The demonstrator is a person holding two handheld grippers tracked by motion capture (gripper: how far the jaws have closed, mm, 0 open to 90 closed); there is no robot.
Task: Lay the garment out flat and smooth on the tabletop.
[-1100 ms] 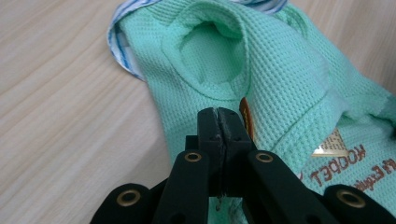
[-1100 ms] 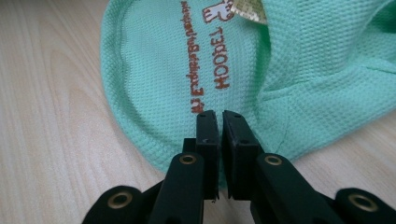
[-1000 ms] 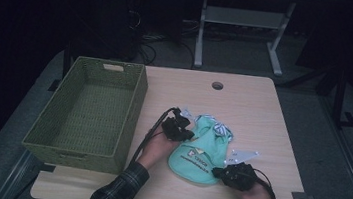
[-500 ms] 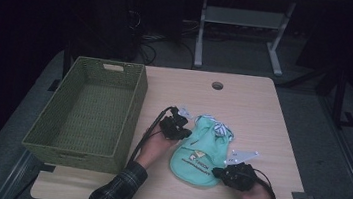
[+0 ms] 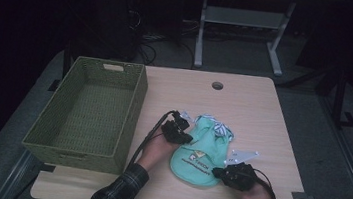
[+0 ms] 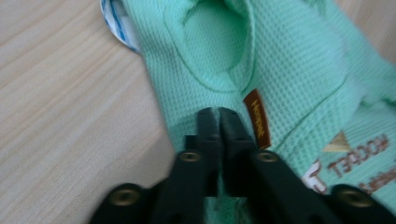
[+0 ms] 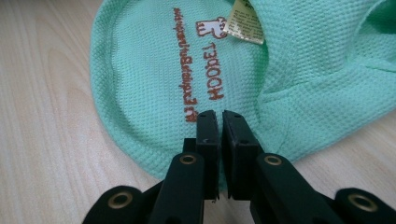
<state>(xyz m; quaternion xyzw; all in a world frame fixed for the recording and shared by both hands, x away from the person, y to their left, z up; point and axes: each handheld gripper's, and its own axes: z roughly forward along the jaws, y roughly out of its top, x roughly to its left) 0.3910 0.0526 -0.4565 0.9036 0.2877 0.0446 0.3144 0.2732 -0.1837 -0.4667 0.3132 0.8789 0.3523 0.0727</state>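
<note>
A small mint-green waffle-knit garment (image 5: pixel 204 150) with brown lettering lies flat on the wooden table (image 5: pixel 244 107). My left gripper (image 5: pixel 187 138) is at its left edge, and the jaws are shut on a fold of the fabric beside a brown label (image 6: pixel 258 119). In the left gripper view the tips (image 6: pixel 219 112) pinch the green cloth (image 6: pixel 289 70). My right gripper (image 5: pixel 216 172) is at the garment's near right hem. Its jaws (image 7: pixel 218 114) are shut on the rounded edge of the cloth (image 7: pixel 154 70), just below the lettering.
An empty woven green basket (image 5: pixel 135 110) stands on the left half of the table. White tags (image 5: pixel 244 153) lie just right of the garment. A cable hole (image 5: pixel 217 85) sits near the far edge. Dark floor and a metal stand lie beyond.
</note>
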